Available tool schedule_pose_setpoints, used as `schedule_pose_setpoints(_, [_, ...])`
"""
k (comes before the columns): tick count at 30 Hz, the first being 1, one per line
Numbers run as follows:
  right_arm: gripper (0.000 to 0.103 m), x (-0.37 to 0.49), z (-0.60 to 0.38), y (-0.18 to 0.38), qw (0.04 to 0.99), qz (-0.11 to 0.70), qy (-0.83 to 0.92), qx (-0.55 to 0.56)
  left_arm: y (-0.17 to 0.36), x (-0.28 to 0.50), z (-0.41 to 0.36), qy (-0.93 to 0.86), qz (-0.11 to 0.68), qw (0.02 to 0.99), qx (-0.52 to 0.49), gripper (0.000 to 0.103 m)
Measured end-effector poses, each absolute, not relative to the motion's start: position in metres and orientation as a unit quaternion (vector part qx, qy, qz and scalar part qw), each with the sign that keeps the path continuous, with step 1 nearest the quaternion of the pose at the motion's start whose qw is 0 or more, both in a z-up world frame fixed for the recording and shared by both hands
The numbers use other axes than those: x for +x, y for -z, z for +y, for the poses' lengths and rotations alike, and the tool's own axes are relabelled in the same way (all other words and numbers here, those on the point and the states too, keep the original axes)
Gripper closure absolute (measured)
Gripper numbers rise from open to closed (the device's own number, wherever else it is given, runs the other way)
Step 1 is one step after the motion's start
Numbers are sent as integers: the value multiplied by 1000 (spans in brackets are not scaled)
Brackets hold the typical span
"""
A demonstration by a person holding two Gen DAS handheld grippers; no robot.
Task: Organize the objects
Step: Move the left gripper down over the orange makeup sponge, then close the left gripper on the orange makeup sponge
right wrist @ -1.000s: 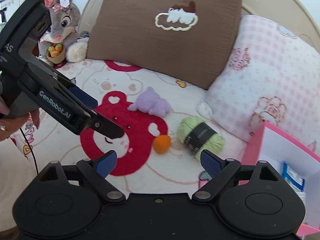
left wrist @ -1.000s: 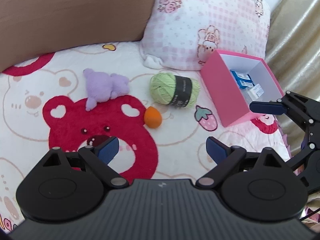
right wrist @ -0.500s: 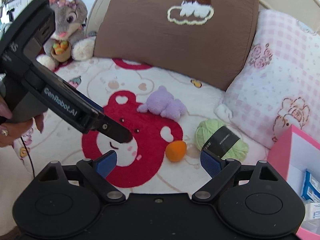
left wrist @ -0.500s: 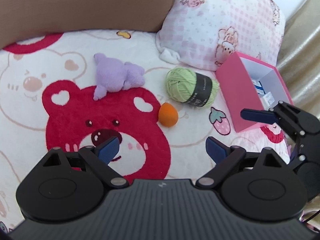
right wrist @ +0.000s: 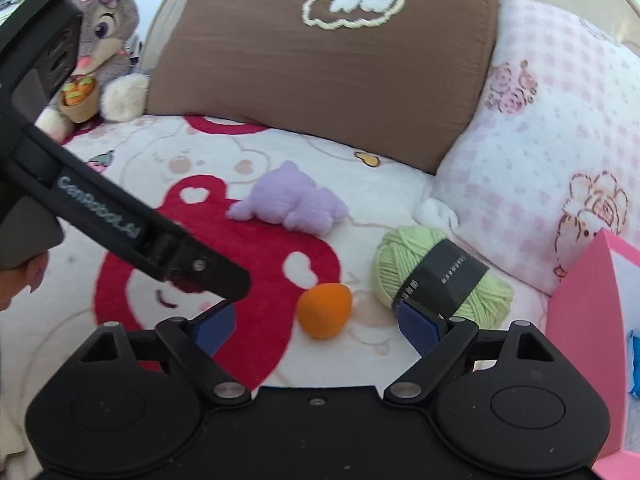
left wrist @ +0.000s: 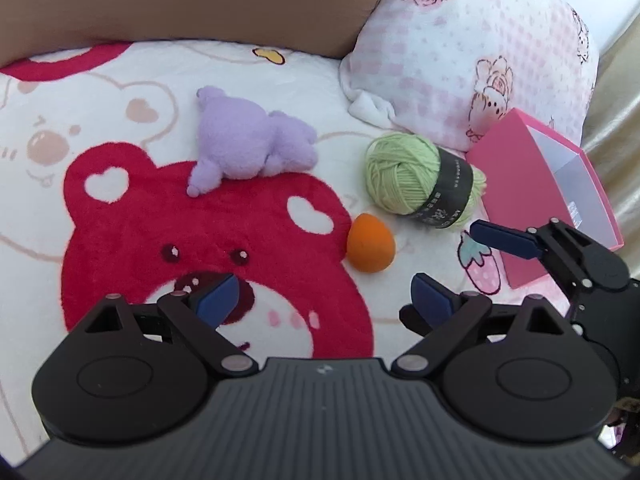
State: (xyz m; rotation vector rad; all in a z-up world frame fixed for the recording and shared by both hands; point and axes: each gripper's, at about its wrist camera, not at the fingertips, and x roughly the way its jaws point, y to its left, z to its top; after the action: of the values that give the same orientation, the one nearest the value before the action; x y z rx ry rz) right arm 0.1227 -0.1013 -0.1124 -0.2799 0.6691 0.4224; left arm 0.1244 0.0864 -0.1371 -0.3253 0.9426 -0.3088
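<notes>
Both my grippers have dropped closer to the plush white blanket with the red bear face (left wrist: 120, 216), so the toys loom larger. My left gripper (left wrist: 324, 300) gapes wide over the bear's muzzle, empty, touching nothing. My right gripper (right wrist: 316, 322), jaws wide and just narrowing slightly, holds nothing; the orange egg-shaped sponge (right wrist: 325, 310) lies beyond its gap. The green yarn ball with a black band (right wrist: 436, 276) and the purple plush toy (right wrist: 294, 208) rest near the open pink cardboard box (left wrist: 532, 192).
</notes>
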Motion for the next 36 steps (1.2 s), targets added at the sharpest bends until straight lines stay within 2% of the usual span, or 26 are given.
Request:
schedule_pose_setpoints(6, [13,134,-107,129,913,336,-200,-115,149,132,88,159,442,866,-170,11])
schedule_pose_setpoints(10, [14,141,-109,139,916,331,-202,-98,163,139,90,176,432,857,-220,13])
schedule_pose_setpoints(15, [14,153,-106,154,909,357,-197,-83,167,145,79,171,404,875,-203,19])
schedule_pose_setpoints(21, [16,164,-104,162,900,386,-189,-71,171,149,68,180,393,882,-186,19])
schedule_pose_setpoints(23, [20,164,-103,164,897,392,-195,-66,174,151,66,187,395,880,-185,21])
schedule_pose_setpoints(25, [30,163,-101,167,892,398,-201,-66,176,151,64,193,397,878,-183,32])
schedule_pose_setpoints(28, [42,162,-96,166,896,391,-199,-77,178,152,64,207,404,867,-208,38])
schedule_pose_setpoints(36, [52,167,-89,162,900,381,-193,-84,180,155,62,224,407,856,-227,53])
